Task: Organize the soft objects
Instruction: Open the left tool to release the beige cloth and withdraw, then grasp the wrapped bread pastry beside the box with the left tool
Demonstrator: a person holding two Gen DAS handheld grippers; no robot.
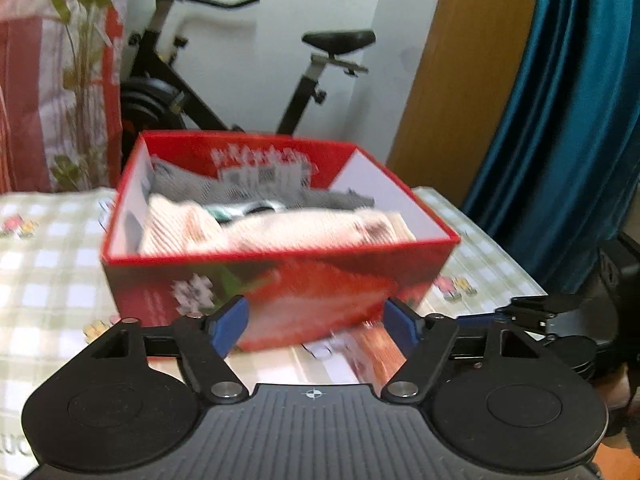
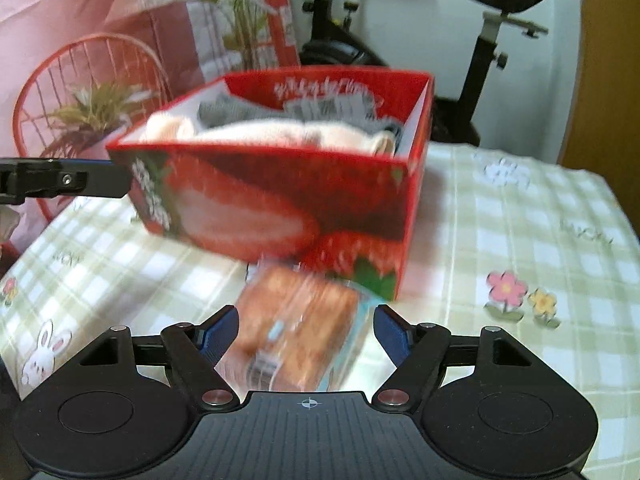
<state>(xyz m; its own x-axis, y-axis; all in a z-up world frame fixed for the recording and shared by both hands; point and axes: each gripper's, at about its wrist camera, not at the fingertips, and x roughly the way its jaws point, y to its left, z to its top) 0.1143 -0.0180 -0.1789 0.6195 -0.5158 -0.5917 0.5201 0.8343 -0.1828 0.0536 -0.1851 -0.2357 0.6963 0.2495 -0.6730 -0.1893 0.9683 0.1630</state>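
Note:
A red strawberry-print box [image 1: 280,292] [image 2: 256,204] stands on the checked tablecloth. It holds folded peach towels [image 1: 280,228] [image 2: 260,132], with grey cloth [image 1: 180,188] [image 2: 232,112] behind them. A clear packet of brown bread [image 2: 296,320] [image 1: 360,354] lies on the table against the box's front. My right gripper [image 2: 306,334] is open, its blue pads either side of the packet. My left gripper [image 1: 316,322] is open just in front of the box wall, with nothing held. In each wrist view the other gripper shows at the edge.
The checked tablecloth [image 2: 520,220] [image 1: 48,260] has bare room right of the box. Behind the table stand an exercise bike [image 1: 304,92] [image 2: 480,60], a plant [image 1: 84,60], a red wire frame [image 2: 60,80], a wooden door [image 1: 460,80] and a blue curtain [image 1: 560,120].

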